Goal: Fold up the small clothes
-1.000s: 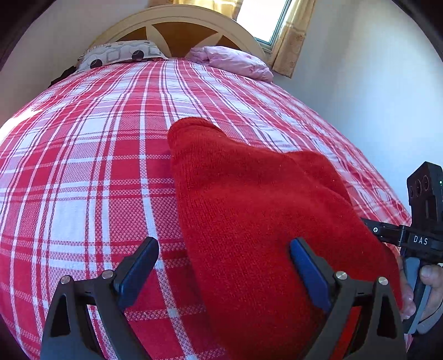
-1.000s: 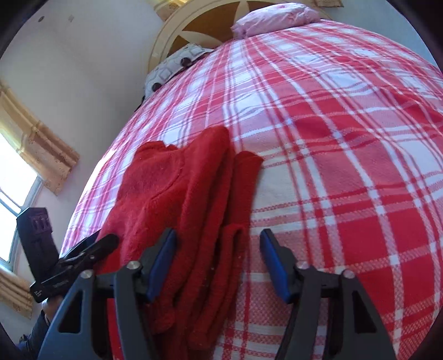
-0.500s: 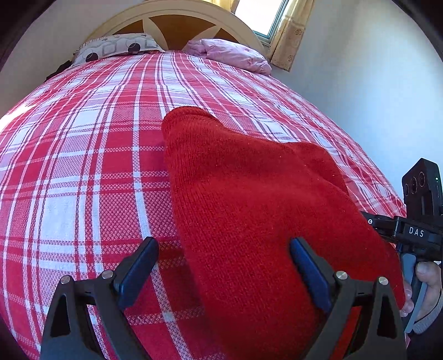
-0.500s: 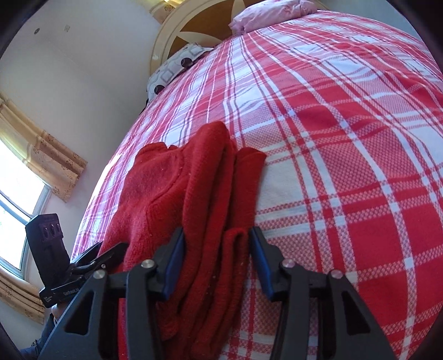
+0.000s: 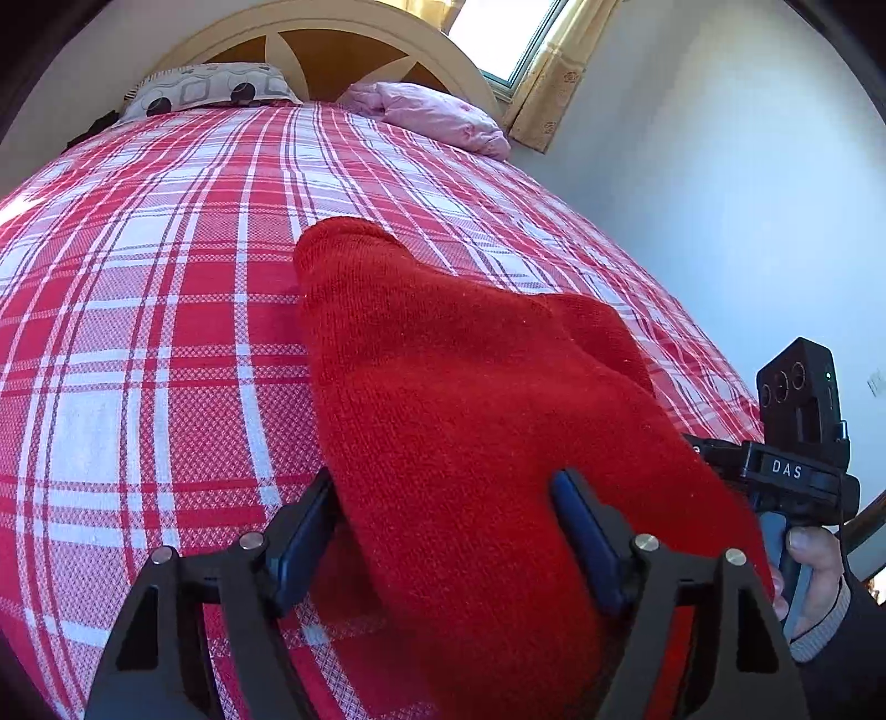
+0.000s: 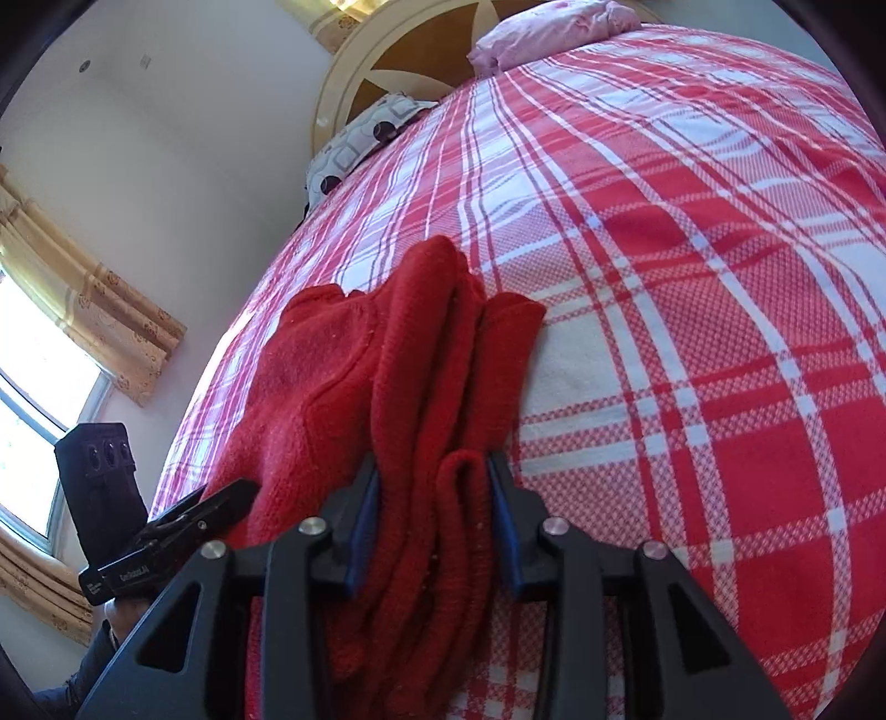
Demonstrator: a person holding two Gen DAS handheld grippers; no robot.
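Red-and-white plaid bedding (image 5: 166, 343) covers the bed, with 2 pillows at the headboard (image 5: 332, 50). 1 red knit garment (image 5: 470, 399) lies on the near part of the bedding. Left gripper (image 5: 443, 531): jaws closing around the garment's near edge, grip not confirmable. Right gripper (image 6: 434, 526): clamped on the bunched folds.
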